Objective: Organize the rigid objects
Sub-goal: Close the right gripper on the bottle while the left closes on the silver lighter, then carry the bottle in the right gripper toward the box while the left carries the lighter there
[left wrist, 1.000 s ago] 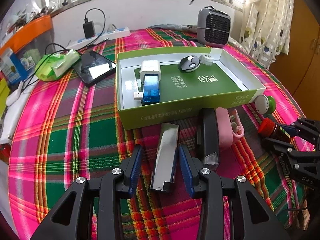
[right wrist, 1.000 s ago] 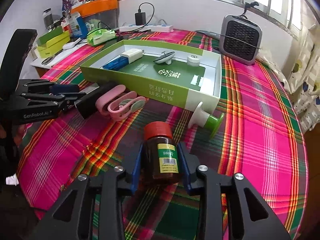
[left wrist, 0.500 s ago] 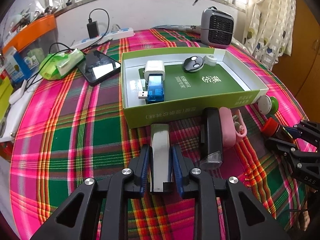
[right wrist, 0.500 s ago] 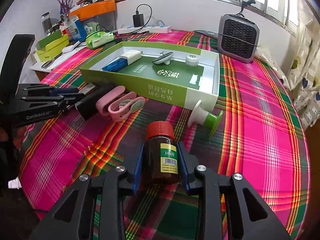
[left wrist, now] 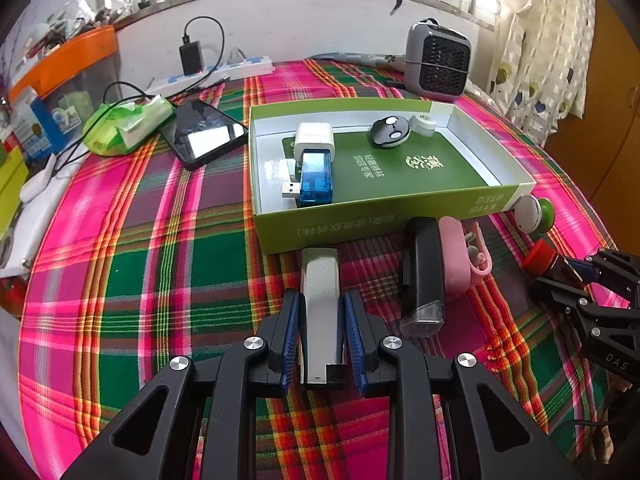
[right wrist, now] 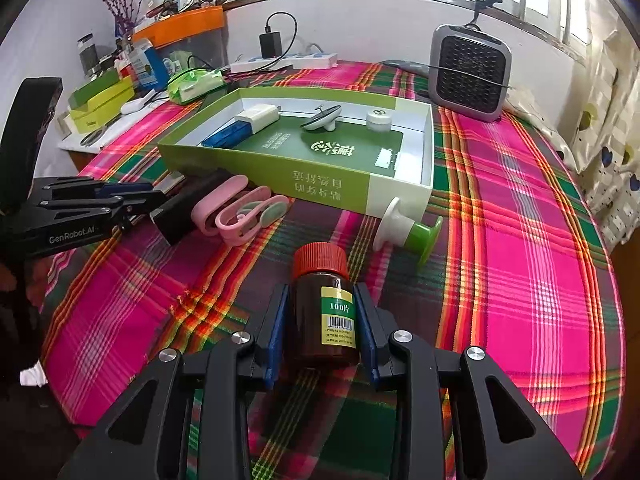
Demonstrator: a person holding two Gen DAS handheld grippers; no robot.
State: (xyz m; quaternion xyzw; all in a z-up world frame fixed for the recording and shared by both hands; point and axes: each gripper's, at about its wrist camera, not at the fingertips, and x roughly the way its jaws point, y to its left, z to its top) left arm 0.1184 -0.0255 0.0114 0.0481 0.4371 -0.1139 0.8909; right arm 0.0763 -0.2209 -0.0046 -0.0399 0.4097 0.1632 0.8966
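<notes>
Silvery metal, the flat bar (left wrist: 320, 304) lies on the plaid cloth, clenched in the left gripper (left wrist: 320, 320), its long axis pointing at the green box (left wrist: 400, 212); smooth sides could slip on lifting. Right view: right gripper (right wrist: 322, 320) clasps the brown bottle (right wrist: 325, 312), red cap pointing away; it might twist.

Silver bar (left wrist: 320, 304): flat on cloth, just before the green box (left wrist: 340, 228). Brown bottle (right wrist: 325, 320): red cap, yellow label, lying on cloth.
</notes>
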